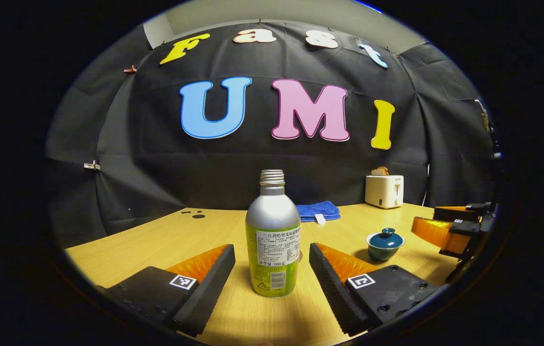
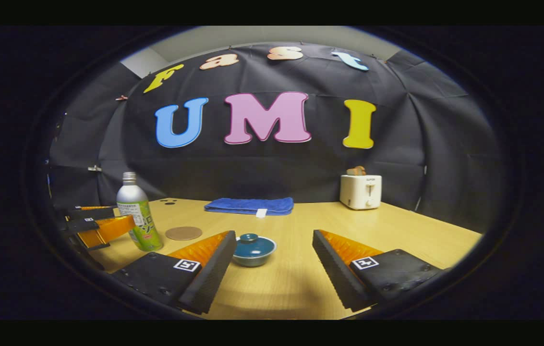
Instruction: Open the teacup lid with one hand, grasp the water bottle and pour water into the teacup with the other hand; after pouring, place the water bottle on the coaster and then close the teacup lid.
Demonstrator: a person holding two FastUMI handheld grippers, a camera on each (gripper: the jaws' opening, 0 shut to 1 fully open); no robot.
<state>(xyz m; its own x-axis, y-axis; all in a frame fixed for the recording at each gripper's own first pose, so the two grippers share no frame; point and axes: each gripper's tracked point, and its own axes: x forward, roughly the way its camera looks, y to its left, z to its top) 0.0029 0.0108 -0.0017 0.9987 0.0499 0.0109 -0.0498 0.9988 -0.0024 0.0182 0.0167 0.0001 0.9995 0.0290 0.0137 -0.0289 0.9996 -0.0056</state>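
A silver water bottle point(image 1: 272, 240) with a green label and no cap stands upright on the wooden table point(image 1: 156, 240). My left gripper point(image 1: 272, 269) is open, a finger on each side of the bottle, not touching it. To the right sits the dark teal teacup point(image 1: 385, 243) with its lid on. In the right gripper view the lidded teacup point(image 2: 254, 250) sits just ahead, near the left finger of my open right gripper point(image 2: 274, 262). The bottle point(image 2: 139, 212) stands far left beside the left gripper point(image 2: 96, 223). A round brown coaster point(image 2: 183, 233) lies behind the bottle.
A folded blue towel point(image 2: 249, 205) lies at the back of the table. A white toaster point(image 2: 360, 191) with bread in it stands at the back right. The right gripper point(image 1: 454, 226) shows at the right edge of the left gripper view.
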